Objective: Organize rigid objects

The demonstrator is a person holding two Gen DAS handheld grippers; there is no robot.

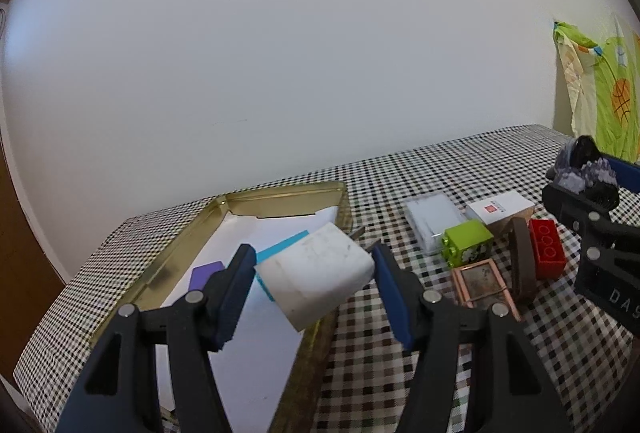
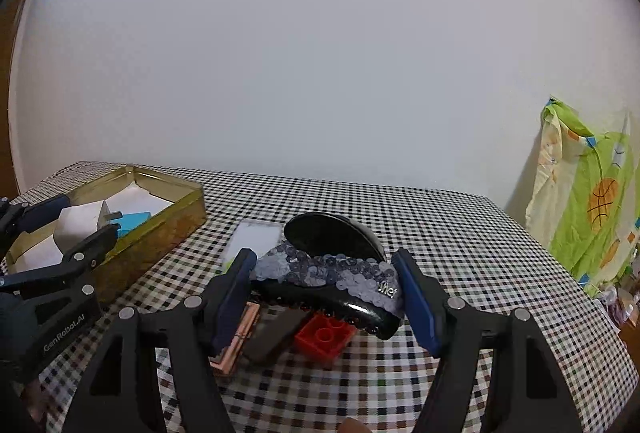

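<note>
My left tongs (image 1: pixel 316 273) are squeezing a white plug (image 1: pixel 320 273) above the gold tin (image 1: pixel 280 193); my right tongs (image 2: pixel 324 289) are squeezing a sparkly hair clip (image 2: pixel 328 273).

You face a plain white wall (image 2: pixel 320 65) behind a desk (image 2: pixel 440 233) covered in a small black, white and brown checked cloth. At your right, a bright green and cream fabric (image 2: pixel 592 201) with an orange basketball print hangs beside the desk's far corner.
</note>
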